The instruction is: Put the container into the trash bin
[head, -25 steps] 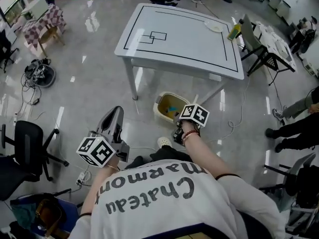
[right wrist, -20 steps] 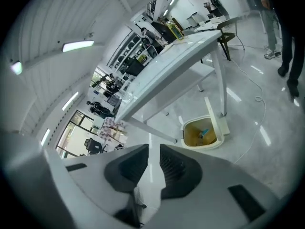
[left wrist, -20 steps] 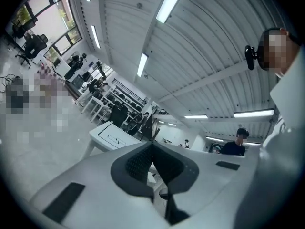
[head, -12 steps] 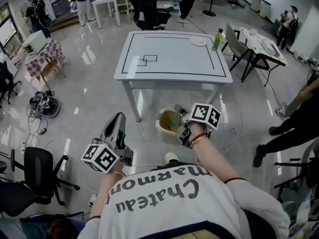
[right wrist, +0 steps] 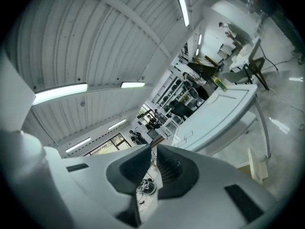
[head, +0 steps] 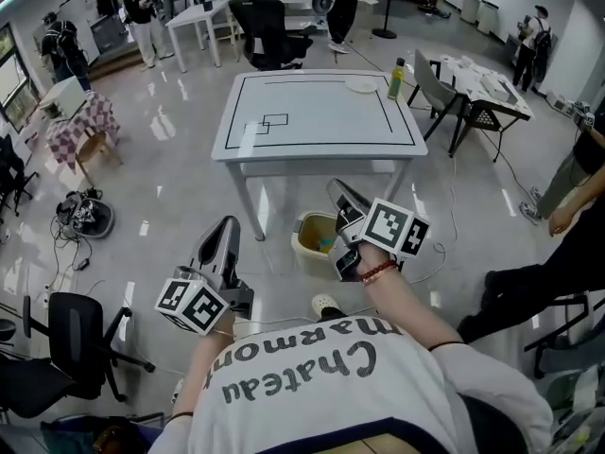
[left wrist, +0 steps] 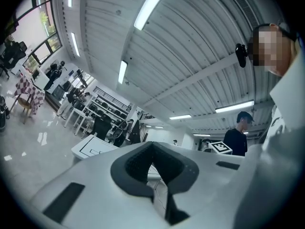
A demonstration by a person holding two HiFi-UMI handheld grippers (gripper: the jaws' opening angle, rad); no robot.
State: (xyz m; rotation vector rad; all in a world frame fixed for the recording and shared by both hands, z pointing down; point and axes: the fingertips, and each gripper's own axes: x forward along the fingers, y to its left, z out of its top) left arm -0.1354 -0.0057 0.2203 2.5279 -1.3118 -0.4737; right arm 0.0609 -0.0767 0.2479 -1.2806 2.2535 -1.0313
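Note:
The beige trash bin stands on the floor by the front edge of the white table. Something blue and yellow lies inside it; I cannot tell what. My right gripper is just right of and above the bin, tilted up, shut with nothing in it. In its own view the right gripper shows its pads together against the ceiling. To the left of the bin my left gripper is also shut and empty. The left gripper points up at the ceiling lights.
A plate and a green bottle sit at the table's far right. A black office chair stands at the left, with cables on the floor. A person's legs reach in from the right.
The head has risen and more of the room shows. My right gripper has lifted away from the bin and tilted upward. The left gripper has stayed beside my body.

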